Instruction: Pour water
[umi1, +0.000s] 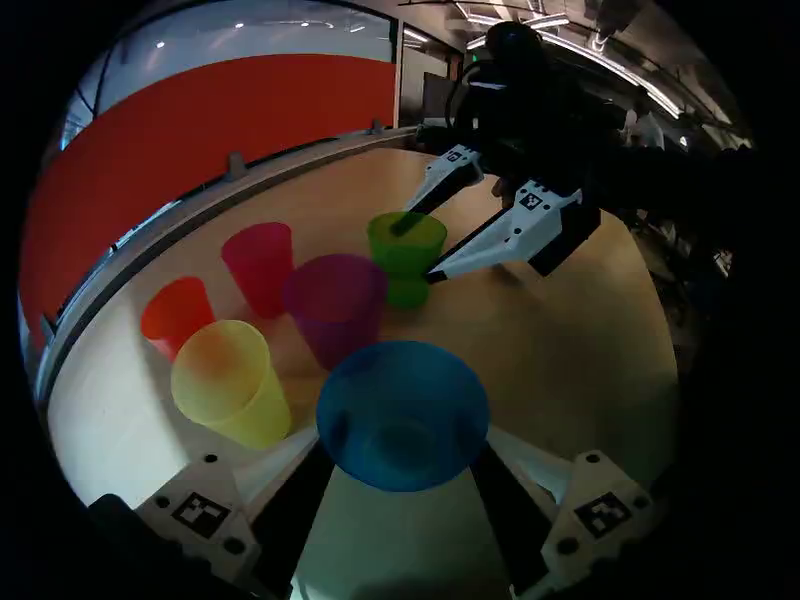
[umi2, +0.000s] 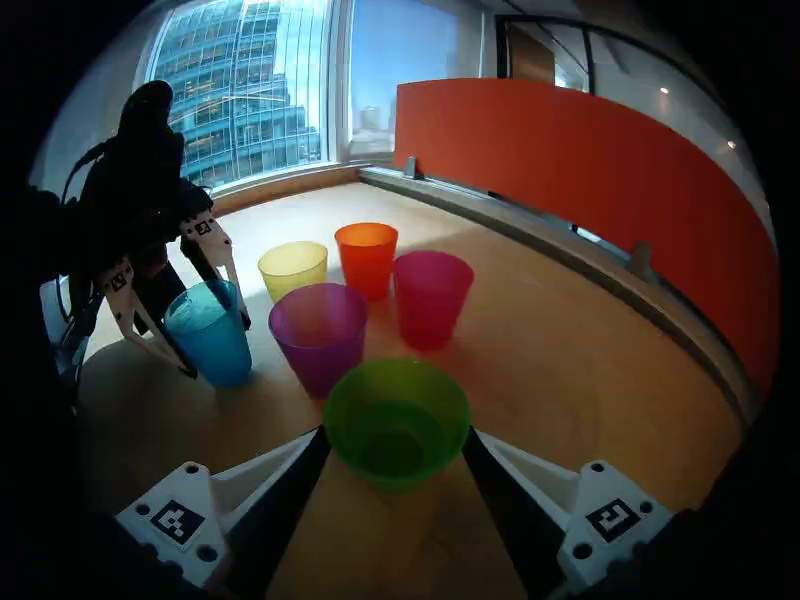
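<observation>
Between the fingers of the left claw (umi1: 400, 445) stands the blue cup (umi1: 403, 400), upright on the wooden table (umi1: 570, 340). Both fingers press on its sides, so this claw is clamped on it. Whether the cup holds water cannot be told.

Just ahead of the claw is the purple cup (umi1: 335, 305). Ahead and to its left, just beside the blue cup, stands the yellow cup (umi1: 230, 385). Past the yellow one, farther left, is the orange cup (umi1: 178, 315), and past the purple one is the pink cup (umi1: 260, 265). Farthest ahead stands the green cup (umi1: 405, 255), with the right claw (umi1: 415, 250) reaching in from the right, one finger on each side of it. A person (umi1: 520, 90) shows as a dark shape behind that claw. A red panel (umi1: 200, 120) runs along the table's edge, off to the left.

In the right gripper view, the right claw (umi2: 397, 432) is clamped on the green cup, a finger against each side. The purple cup is just ahead and to its left, and the pink cup is ahead, slightly right. The orange and yellow cups stand beyond those. Well to its left, the left claw straddles the blue cup. Ahead and to the left, a window (umi2: 250, 90) looks out on buildings.
</observation>
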